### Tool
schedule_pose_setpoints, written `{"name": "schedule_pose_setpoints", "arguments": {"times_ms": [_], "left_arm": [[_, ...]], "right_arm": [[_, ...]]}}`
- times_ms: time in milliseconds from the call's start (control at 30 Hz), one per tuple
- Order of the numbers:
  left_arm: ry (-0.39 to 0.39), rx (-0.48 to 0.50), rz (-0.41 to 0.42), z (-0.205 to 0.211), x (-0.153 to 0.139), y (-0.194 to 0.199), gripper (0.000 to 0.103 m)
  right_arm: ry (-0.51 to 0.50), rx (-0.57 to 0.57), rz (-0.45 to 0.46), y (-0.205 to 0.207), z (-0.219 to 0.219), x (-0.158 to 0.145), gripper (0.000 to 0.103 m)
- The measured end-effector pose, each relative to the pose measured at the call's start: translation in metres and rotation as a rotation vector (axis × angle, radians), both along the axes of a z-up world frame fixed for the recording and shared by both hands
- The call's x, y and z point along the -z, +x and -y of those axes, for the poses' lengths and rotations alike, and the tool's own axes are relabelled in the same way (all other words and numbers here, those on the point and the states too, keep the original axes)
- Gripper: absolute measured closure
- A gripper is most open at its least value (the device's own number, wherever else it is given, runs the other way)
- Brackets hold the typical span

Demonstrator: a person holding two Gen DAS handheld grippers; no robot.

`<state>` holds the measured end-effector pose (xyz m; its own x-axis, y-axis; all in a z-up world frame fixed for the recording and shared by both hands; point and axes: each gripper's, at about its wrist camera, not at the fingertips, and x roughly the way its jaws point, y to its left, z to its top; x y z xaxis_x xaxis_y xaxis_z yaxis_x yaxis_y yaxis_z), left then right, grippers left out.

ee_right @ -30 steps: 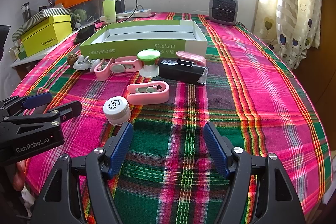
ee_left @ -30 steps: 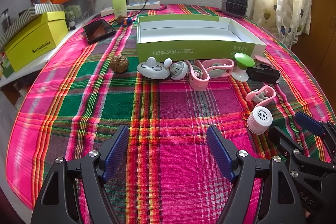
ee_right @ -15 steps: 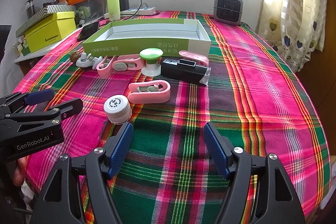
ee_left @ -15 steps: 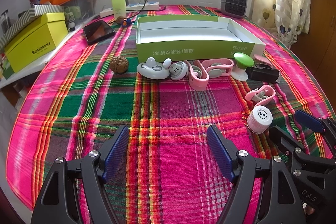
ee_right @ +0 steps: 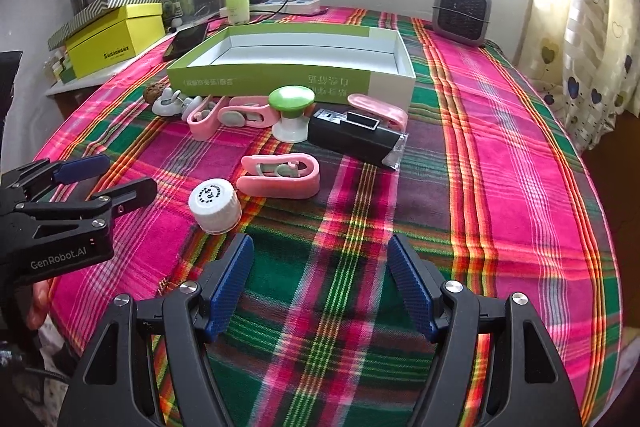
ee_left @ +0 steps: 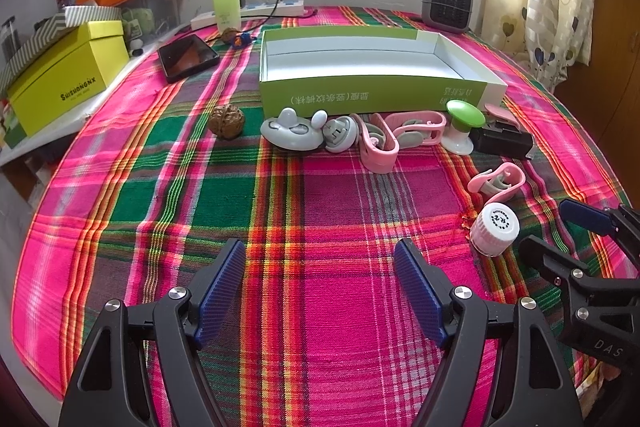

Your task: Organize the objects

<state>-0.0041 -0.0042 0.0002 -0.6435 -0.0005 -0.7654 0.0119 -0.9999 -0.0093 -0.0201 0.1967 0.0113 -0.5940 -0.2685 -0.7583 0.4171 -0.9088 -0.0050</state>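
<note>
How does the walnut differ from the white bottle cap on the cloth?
The walnut is brown and wrinkled; the white bottle cap is smooth with ribbed sides. The walnut lies at the row's left end near the green box; the cap sits apart, nearer the grippers. Both are small, round, and ungrasped.

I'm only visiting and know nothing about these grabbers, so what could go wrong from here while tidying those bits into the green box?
The white bottle lies on its side near the open right gripper; a nudge might roll it away. The pink clip lies right beside it, so a grab could catch both. The row in front of the green box is crowded, with items touching.
</note>
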Motion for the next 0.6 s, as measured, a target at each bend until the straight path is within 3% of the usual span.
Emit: {"name": "schedule_pose_setpoints", "arguments": {"times_ms": [167,367,600], "left_arm": [[0.004,0.005,0.002,-0.002,0.000,0.000,0.027],[0.009,0.024,0.000,-0.004,0.000,0.004,0.027],[0.024,0.031,0.007,-0.002,-0.001,0.006,0.027]], "right_arm": [[-0.023,-0.046,-0.006,-0.010,-0.005,-0.006,0.033],[0.034,-0.172,-0.060,-0.021,0.008,-0.015,0.033],[0.050,-0.287,-0.026,-0.040,0.018,-0.011,0.033]]}}
